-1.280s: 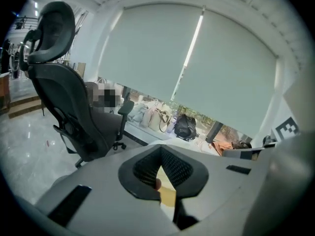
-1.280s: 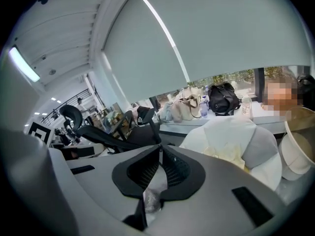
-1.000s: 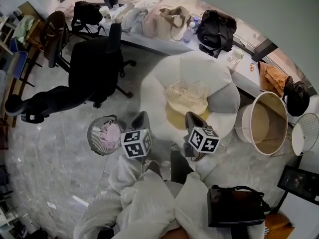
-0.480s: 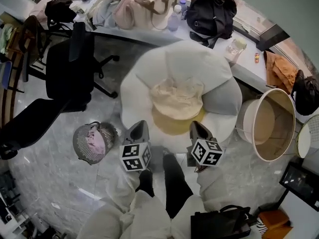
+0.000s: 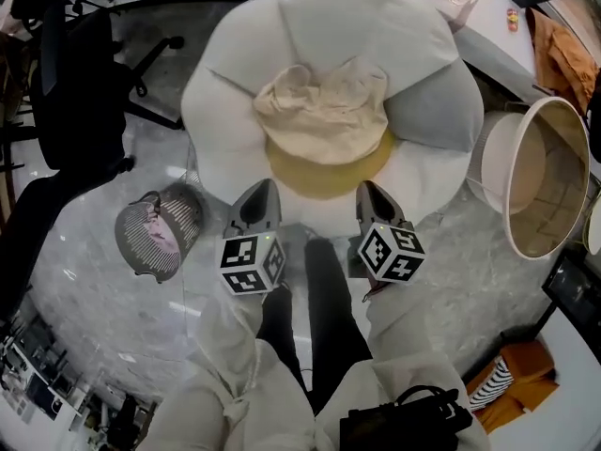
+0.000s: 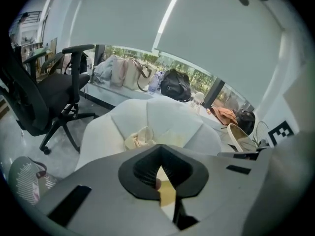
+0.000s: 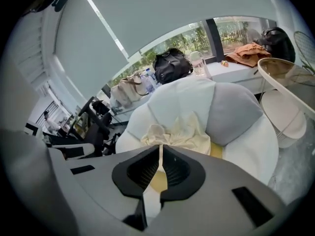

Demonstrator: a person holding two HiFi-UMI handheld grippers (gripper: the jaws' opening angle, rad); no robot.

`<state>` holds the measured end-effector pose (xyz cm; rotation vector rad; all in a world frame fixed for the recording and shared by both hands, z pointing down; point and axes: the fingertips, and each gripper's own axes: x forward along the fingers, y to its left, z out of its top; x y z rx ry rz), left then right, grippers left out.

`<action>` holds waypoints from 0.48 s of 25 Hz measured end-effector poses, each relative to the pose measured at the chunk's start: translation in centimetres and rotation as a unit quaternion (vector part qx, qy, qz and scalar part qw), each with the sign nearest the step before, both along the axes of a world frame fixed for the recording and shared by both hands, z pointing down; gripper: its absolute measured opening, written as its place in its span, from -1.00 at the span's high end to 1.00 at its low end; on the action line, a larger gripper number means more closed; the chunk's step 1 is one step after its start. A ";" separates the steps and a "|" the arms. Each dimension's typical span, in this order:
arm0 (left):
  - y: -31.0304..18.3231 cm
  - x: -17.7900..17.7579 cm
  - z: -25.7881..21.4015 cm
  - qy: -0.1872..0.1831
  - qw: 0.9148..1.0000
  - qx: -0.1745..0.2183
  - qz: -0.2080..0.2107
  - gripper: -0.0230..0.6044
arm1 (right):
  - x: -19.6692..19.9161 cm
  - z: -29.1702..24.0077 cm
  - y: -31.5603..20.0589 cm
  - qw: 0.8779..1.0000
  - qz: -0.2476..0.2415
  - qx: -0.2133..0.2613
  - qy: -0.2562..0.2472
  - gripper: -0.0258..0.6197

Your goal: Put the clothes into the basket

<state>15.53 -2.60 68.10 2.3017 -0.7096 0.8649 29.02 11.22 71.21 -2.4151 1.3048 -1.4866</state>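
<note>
Right gripper (image 5: 367,189) closed; cube (image 5: 390,252) square-marked.

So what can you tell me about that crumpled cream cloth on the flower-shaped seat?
The cream cloth looks like a soft, thin garment, bunched into wrinkled folds, not spread flat. It lies at the middle of the flower-shaped seat, covering part of its yellow centre and touching the white petals. Nothing else touches it.

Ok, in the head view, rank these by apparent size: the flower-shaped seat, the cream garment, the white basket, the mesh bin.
1. flower-shaped seat
2. white basket
3. cream garment
4. mesh bin
The basket and garment look fairly close, and the basket's far edge runs into the frame's rim.
</note>
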 end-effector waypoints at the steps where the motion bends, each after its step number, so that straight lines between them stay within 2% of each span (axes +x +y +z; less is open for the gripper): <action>1: 0.0 0.2 0.9 -0.003 1.000 0.002 0.006 0.91 | 0.2 1.1 0.2 1.000 0.002 -0.003 0.002 0.81; 9: -1.1 2.6 8.6 -0.006 1.000 -0.021 0.021 0.91 | 1.9 10.3 -1.5 0.999 -0.037 -0.017 0.015 0.80; 12: -1.9 3.7 10.9 -0.007 0.999 -0.016 0.031 0.91 | 2.7 12.9 -2.4 0.999 -0.037 -0.021 0.010 0.80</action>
